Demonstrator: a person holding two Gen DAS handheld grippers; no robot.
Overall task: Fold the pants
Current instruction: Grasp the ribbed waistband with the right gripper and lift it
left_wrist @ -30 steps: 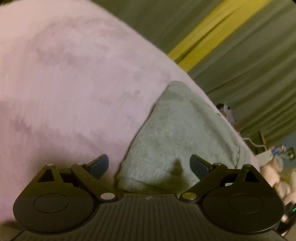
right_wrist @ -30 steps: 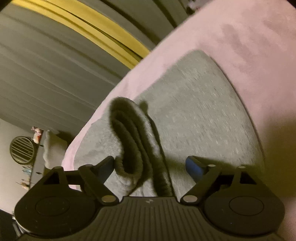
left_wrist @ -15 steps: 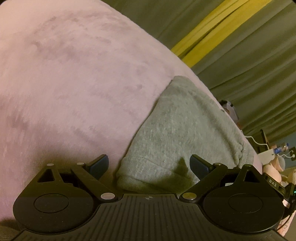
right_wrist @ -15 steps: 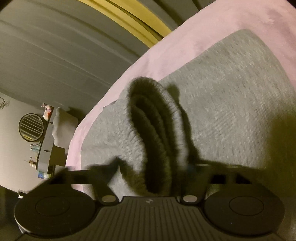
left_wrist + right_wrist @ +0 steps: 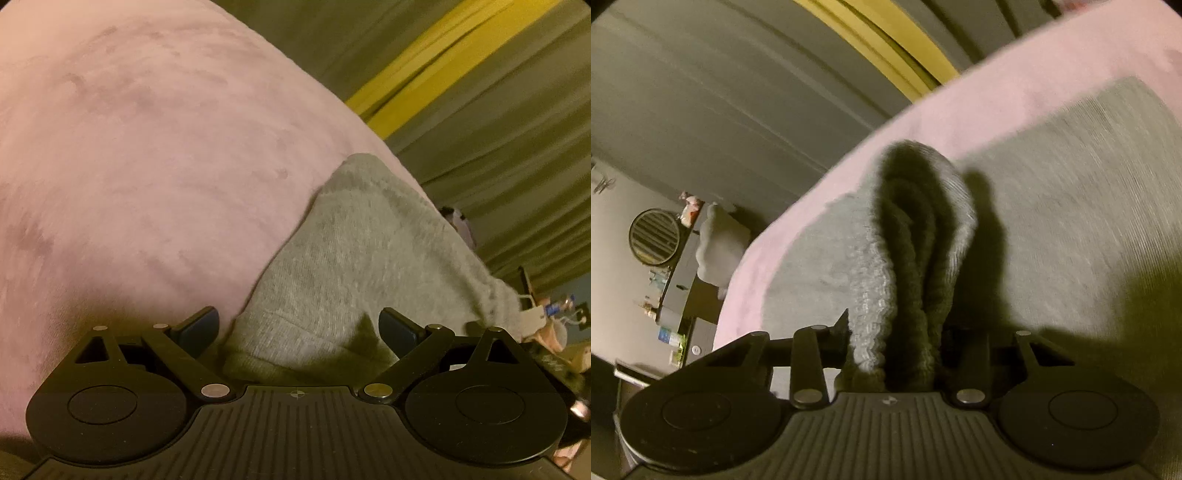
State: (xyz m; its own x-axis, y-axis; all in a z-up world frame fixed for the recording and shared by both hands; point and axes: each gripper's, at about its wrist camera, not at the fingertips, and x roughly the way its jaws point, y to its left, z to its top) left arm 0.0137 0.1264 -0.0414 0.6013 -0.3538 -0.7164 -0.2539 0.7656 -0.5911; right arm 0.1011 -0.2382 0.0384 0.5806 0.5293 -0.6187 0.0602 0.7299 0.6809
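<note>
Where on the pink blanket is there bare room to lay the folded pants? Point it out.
Bare: the pink blanket from the gray pants to the picture's left edge in the left wrist view. Narrow: the pink strip between pants and curtain. Crowded: the right gripper, jaws closing on the bunched waistband.

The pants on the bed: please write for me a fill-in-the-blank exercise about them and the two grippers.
1. The grey pants lie on a blanket of ____ colour.
2. The ribbed waistband stands bunched between the closing jaws of the ____ gripper.
3. The left gripper has its jaws ____, with the hem of the pants between them, untouched.

Missing words: pink; right; open
</note>
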